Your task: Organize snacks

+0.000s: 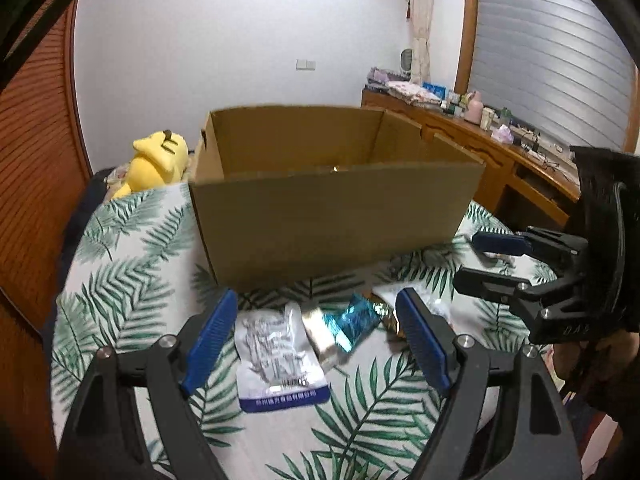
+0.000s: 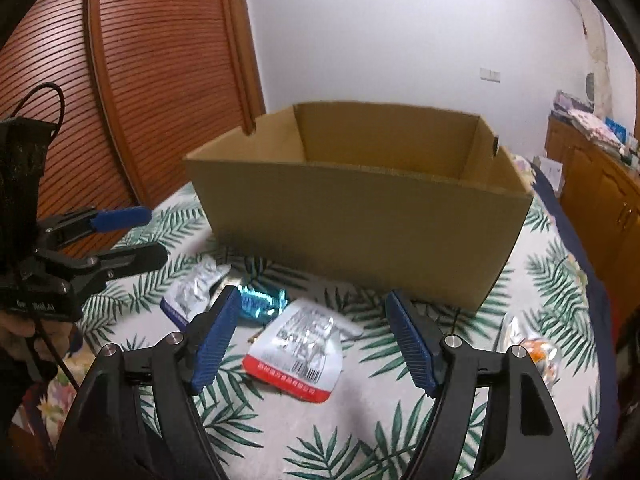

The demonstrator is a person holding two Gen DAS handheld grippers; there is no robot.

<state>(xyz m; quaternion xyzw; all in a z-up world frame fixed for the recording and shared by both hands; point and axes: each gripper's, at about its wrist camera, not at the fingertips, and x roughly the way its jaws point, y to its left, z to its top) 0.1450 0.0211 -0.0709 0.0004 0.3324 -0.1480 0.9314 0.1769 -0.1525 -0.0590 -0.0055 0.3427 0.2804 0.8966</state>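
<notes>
Cardboard box sits beyond; our left gripper gapes empty over the blue-edged packet, our right gripper likewise over the red-edged packet.

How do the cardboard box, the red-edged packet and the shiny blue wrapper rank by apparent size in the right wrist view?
1. cardboard box
2. red-edged packet, though it lies nearer the camera
3. blue wrapper
</notes>
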